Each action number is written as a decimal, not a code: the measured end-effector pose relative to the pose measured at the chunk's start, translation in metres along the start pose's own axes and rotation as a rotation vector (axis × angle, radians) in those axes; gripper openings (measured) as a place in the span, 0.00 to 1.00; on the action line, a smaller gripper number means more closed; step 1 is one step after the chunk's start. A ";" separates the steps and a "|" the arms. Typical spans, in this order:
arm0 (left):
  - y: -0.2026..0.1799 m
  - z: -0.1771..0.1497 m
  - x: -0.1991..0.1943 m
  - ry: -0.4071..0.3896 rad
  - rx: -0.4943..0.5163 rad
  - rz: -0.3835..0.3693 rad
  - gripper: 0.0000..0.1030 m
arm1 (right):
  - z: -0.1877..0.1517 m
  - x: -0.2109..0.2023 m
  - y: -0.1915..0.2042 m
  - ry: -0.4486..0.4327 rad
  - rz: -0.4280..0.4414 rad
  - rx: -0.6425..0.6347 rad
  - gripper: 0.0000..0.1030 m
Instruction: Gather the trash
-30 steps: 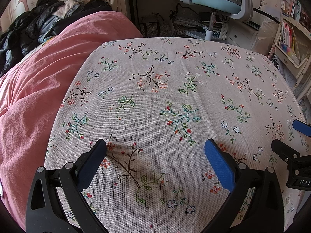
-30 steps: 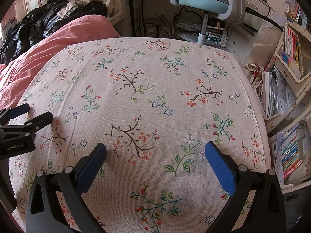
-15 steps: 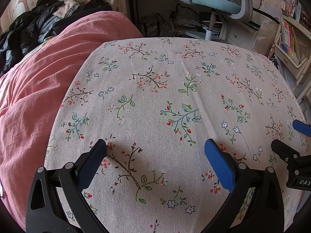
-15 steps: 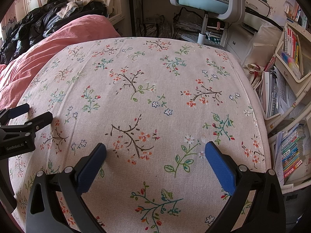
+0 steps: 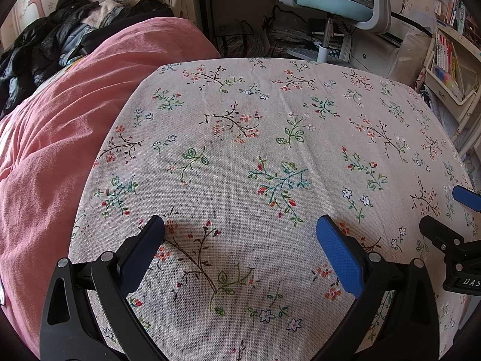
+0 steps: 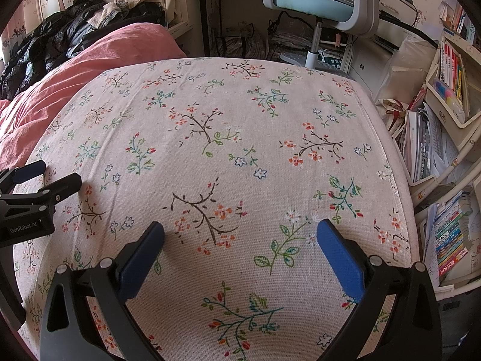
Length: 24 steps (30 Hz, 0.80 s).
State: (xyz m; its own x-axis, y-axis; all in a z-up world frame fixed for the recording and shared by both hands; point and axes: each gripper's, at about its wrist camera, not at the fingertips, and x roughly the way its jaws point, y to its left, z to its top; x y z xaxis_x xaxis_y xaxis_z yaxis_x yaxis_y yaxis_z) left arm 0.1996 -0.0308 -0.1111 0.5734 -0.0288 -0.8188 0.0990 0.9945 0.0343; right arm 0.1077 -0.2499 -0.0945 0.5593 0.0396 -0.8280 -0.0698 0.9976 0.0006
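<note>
Linen-coloured cloth (image 5: 270, 156) printed with sprigs and small flowers covers the worktop and fills both views, and no trash lies anywhere on it that I can see; so the thing to be collected is out of frame, and which way it lies from either claw, or how its long axis runs, cannot be told. A pink quilt (image 5: 54, 138) bulges against the worktop's left edge, with dark coats (image 5: 39, 48) heaped beyond it; a swivel chair (image 6: 315, 3) stands past the far edge; shelves of books (image 6: 448, 234) and loose papers crowd the right side. The left claw (image 5: 240, 231) hangs low over the near part of the cloth, spread wide and holding nothing; the right claw (image 6: 240, 234) sits just beside it to the right, equally wide and bare. My guess is that the left is nearer anything on the quilt, the right anything by the shelves.
</note>
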 end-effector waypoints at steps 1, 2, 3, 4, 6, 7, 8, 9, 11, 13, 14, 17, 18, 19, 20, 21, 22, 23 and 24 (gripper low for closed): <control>0.000 0.000 0.000 0.000 0.000 0.000 0.95 | 0.000 0.000 0.000 0.000 0.000 0.000 0.94; 0.000 0.000 0.000 0.000 0.000 0.000 0.95 | -0.001 0.000 0.000 0.000 0.000 0.000 0.94; 0.000 0.000 0.000 0.000 0.000 0.000 0.95 | -0.001 0.000 0.000 0.000 0.000 0.000 0.94; 0.000 0.000 0.000 0.000 0.000 0.000 0.95 | 0.000 0.000 0.000 0.000 0.000 0.000 0.94; 0.000 0.000 0.000 0.000 0.000 0.000 0.95 | 0.000 0.000 0.000 0.000 0.000 0.000 0.94; 0.000 0.000 0.000 0.000 0.000 0.000 0.95 | 0.000 0.000 0.000 0.000 0.000 0.000 0.94; 0.000 0.000 0.000 0.000 0.000 0.000 0.95 | 0.000 0.000 0.000 0.000 0.000 0.000 0.94; 0.000 0.000 0.000 0.000 0.000 0.000 0.95 | 0.000 0.000 0.000 0.000 0.000 0.000 0.94; 0.000 0.000 0.000 0.000 0.000 0.000 0.95 | 0.000 0.000 0.000 0.000 0.000 0.000 0.94; 0.000 0.000 0.001 0.000 0.000 0.000 0.95 | -0.002 -0.001 0.000 0.000 0.000 0.000 0.94; 0.000 0.000 0.000 0.000 0.000 0.000 0.95 | 0.000 0.000 0.000 0.000 0.000 0.000 0.94; 0.000 0.000 0.000 0.000 0.000 0.000 0.95 | 0.000 0.000 0.000 0.000 0.000 0.000 0.94; 0.000 0.000 0.000 0.000 0.000 0.000 0.95 | 0.000 0.000 0.000 0.000 0.000 0.000 0.94; 0.000 0.000 0.000 0.000 0.000 0.000 0.95 | -0.002 -0.001 0.001 0.000 0.000 0.000 0.94; 0.000 0.000 0.000 0.000 0.000 0.000 0.95 | -0.001 0.000 0.000 0.000 0.000 0.000 0.94; 0.000 0.000 0.000 0.000 0.000 0.000 0.95 | -0.001 -0.001 0.001 0.000 0.000 0.000 0.94; 0.000 0.000 0.000 0.000 0.000 0.000 0.95 | 0.000 0.000 0.000 0.000 0.000 0.000 0.94; 0.000 0.000 0.000 0.000 0.000 0.000 0.95 | 0.000 0.000 0.000 0.000 0.000 0.000 0.94; 0.000 0.000 0.000 0.000 0.000 0.000 0.95 | 0.000 0.000 0.000 0.000 0.000 0.000 0.94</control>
State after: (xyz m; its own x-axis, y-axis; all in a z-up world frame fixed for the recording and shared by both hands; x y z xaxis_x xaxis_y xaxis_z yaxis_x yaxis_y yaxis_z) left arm 0.1997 -0.0309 -0.1112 0.5733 -0.0290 -0.8188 0.0991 0.9945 0.0342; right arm 0.1077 -0.2497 -0.0942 0.5592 0.0395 -0.8281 -0.0696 0.9976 0.0006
